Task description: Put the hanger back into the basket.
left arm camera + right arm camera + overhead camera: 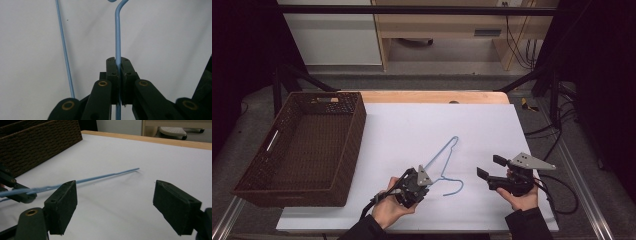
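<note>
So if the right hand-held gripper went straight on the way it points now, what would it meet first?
Probably the blue wire hanger, lying across the line of the open right hand-held gripper and held up off the white sheet; depth is unclear, so it might pass under it.

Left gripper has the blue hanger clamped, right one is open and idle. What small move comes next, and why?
Probably lift the left gripper slightly and carry the blue wire hanger toward the wicker basket. Its jaws are shut on the wire, so the grasp looks secure, and the basket on the left looks empty. The right gripper is open, apart from the hanger, and can stay put.
</note>
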`<state>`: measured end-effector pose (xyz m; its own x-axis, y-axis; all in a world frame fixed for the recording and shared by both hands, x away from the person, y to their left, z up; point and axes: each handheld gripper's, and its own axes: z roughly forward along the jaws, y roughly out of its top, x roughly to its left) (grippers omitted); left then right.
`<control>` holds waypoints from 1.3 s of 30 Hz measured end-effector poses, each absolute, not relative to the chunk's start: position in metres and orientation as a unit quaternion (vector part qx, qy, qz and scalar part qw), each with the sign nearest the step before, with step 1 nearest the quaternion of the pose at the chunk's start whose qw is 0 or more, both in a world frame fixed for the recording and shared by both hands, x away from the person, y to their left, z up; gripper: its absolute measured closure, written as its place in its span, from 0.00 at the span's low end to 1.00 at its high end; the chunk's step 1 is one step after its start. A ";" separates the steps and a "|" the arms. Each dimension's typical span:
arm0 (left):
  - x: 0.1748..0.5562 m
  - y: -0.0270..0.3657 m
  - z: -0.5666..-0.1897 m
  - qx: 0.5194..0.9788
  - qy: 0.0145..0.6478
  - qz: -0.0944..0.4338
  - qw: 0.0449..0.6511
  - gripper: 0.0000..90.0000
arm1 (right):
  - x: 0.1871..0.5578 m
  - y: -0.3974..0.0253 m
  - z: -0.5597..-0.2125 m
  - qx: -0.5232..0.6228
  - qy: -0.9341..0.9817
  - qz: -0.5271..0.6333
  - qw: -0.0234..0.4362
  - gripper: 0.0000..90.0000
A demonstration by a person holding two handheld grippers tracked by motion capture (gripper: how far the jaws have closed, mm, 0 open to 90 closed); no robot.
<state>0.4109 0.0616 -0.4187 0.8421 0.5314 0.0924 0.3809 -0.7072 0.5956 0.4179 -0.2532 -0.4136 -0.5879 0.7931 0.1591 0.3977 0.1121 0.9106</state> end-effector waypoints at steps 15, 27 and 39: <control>0.410 0.084 -0.381 0.895 0.249 0.144 0.342 0.97 | 0.420 -0.257 -0.416 0.415 0.726 0.511 0.199 0.18; 0.414 0.106 -0.341 0.882 0.234 0.140 0.383 0.97 | 0.421 -0.267 -0.418 0.423 0.723 0.506 0.205 0.14; 0.424 0.134 -0.308 0.874 0.226 0.136 0.408 0.97 | 0.421 -0.268 -0.418 0.416 0.725 0.506 0.213 0.10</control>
